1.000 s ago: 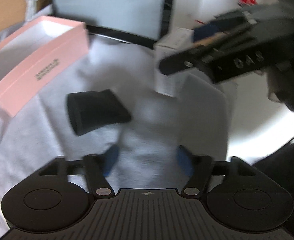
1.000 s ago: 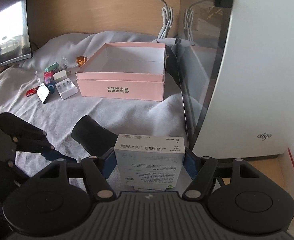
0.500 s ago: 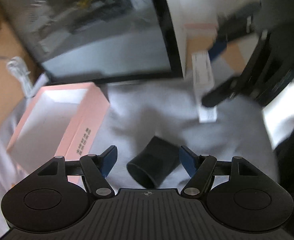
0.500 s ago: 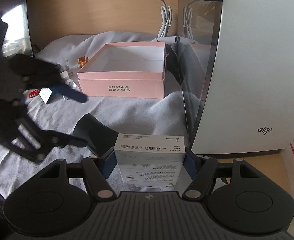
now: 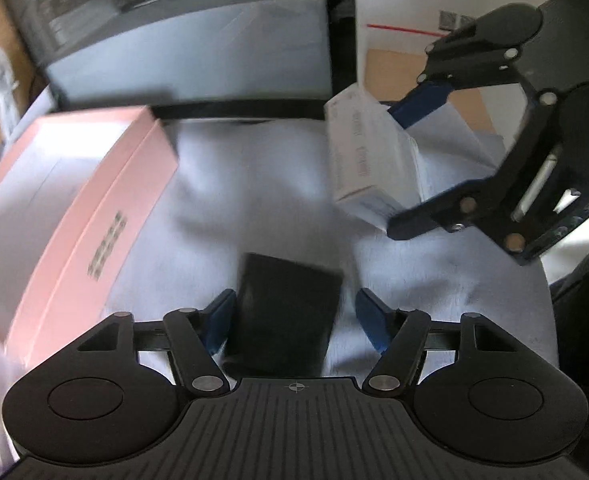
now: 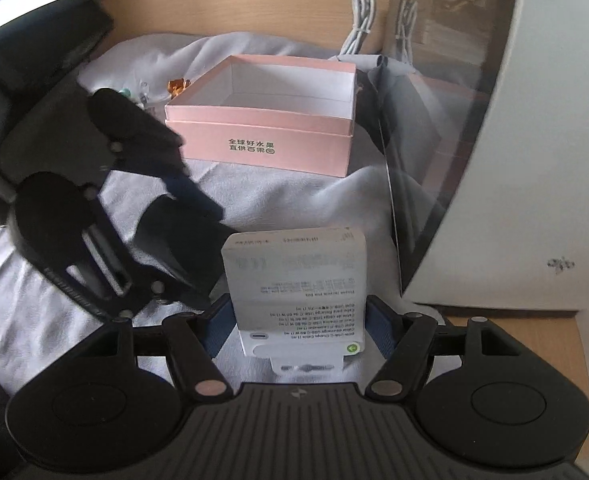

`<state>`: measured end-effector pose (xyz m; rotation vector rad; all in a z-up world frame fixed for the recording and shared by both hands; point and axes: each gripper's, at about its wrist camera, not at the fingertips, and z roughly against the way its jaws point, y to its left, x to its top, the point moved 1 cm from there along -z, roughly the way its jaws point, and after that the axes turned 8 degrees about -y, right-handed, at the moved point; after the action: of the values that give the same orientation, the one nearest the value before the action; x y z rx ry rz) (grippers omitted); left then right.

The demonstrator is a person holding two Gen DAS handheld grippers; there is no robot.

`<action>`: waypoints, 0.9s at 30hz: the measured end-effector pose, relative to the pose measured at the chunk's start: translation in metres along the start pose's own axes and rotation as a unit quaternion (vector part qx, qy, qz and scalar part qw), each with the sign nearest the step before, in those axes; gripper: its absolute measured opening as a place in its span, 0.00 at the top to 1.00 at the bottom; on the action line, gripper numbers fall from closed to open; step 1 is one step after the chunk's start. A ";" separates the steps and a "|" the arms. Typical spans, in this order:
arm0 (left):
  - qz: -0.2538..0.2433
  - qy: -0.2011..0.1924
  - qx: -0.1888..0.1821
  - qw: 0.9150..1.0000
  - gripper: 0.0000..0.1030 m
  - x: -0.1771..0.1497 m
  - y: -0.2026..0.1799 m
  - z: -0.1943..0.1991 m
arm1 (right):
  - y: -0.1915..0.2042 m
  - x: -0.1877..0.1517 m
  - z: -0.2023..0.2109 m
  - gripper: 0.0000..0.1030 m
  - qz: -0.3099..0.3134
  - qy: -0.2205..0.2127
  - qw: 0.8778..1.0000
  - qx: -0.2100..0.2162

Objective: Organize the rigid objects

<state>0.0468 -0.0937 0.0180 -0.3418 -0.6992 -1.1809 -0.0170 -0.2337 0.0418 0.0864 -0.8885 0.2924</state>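
Note:
A black, blurred case (image 5: 286,312) lies on the white cloth (image 5: 254,200) between the fingers of my left gripper (image 5: 292,322). The jaws are closing; the left pad (image 5: 218,324) is at the case's edge and a gap remains at the right pad (image 5: 370,326). My right gripper (image 6: 298,320) is shut on a white printed box (image 6: 294,280), held above the cloth. The left wrist view shows the same white box (image 5: 358,160) in the right gripper (image 5: 410,164). An open, empty pink box (image 6: 262,136) stands behind, also the pink box (image 5: 74,208) at the left.
A white computer case with a glass side (image 6: 514,160) stands at the right. White cables (image 6: 360,16) hang at the back wall. Small items (image 6: 176,86) lie on the cloth left of the pink box. A monitor (image 5: 194,40) rises behind the cloth.
My left gripper has moved over the black case, which now sits between its fingers, and the jaws have narrowed. The white box in my right gripper has dipped and tilted.

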 end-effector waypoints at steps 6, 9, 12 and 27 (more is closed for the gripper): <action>0.094 -0.023 0.031 0.995 0.47 -0.018 0.009 0.015 | 0.005 0.000 -0.022 0.31 0.024 0.011 1.000 0.003; 0.123 -0.042 0.054 0.990 0.47 -0.021 0.006 0.017 | 0.007 0.001 -0.025 0.31 0.034 0.012 0.999 0.005; 0.144 -0.058 0.079 0.985 0.48 -0.020 0.002 0.016 | 0.006 0.004 -0.024 0.31 0.041 0.022 0.999 0.010; 0.215 -0.195 0.203 0.935 0.48 0.028 0.070 0.130 | 0.004 0.099 0.059 0.31 0.038 -0.117 0.992 0.016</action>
<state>0.0757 -0.0129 0.1409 -0.3599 -1.1277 -0.5333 -0.0039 -0.2201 0.1553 0.1176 -1.1209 0.3732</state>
